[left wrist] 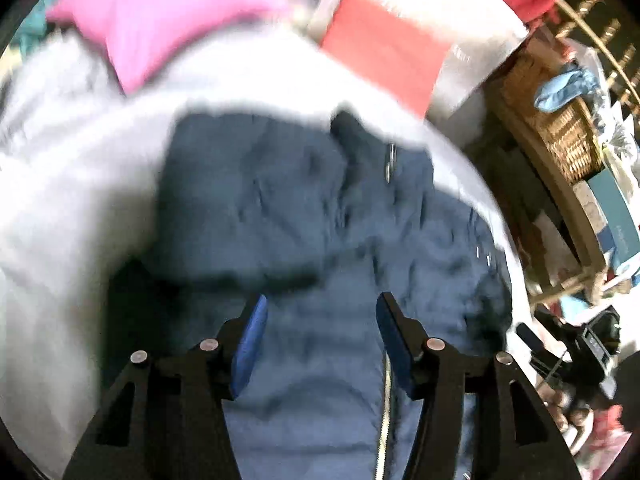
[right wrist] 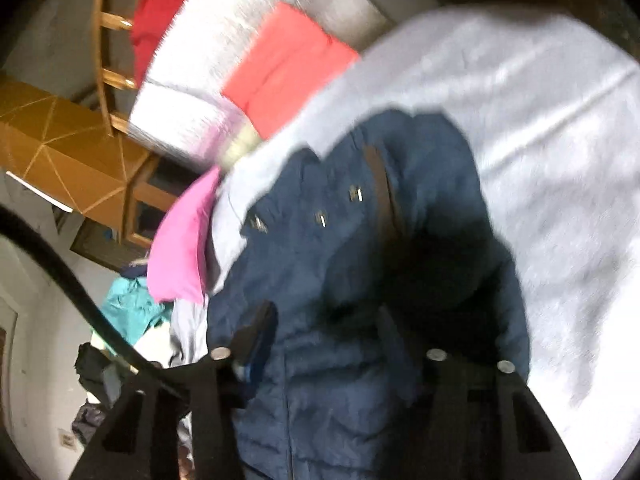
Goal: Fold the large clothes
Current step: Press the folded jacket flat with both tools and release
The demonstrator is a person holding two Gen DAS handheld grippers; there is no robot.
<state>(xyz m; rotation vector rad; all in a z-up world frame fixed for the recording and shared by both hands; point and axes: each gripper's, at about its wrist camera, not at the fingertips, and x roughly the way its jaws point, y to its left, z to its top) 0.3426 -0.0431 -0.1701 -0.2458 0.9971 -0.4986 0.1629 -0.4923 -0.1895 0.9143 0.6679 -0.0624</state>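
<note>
A dark blue padded jacket [left wrist: 280,200] lies spread on a pale grey sheet [left wrist: 60,160], its zip [left wrist: 384,420] running down towards the camera. My left gripper [left wrist: 322,340] hovers over the jacket's lower part with its blue pads apart and nothing pinched between them. In the right wrist view the same jacket [right wrist: 340,260] shows snap buttons and a brown trim. My right gripper [right wrist: 328,340] is blurred above it, its jaws apart and only loose fabric behind them. Both views are smeared by motion.
A pink cloth [left wrist: 160,20] and a coral folded item [left wrist: 384,56] lie at the far side of the sheet. A wicker basket [left wrist: 560,132] and shelves stand to the right. In the right wrist view there is wooden furniture [right wrist: 72,160] and a teal garment [right wrist: 128,308] at the left.
</note>
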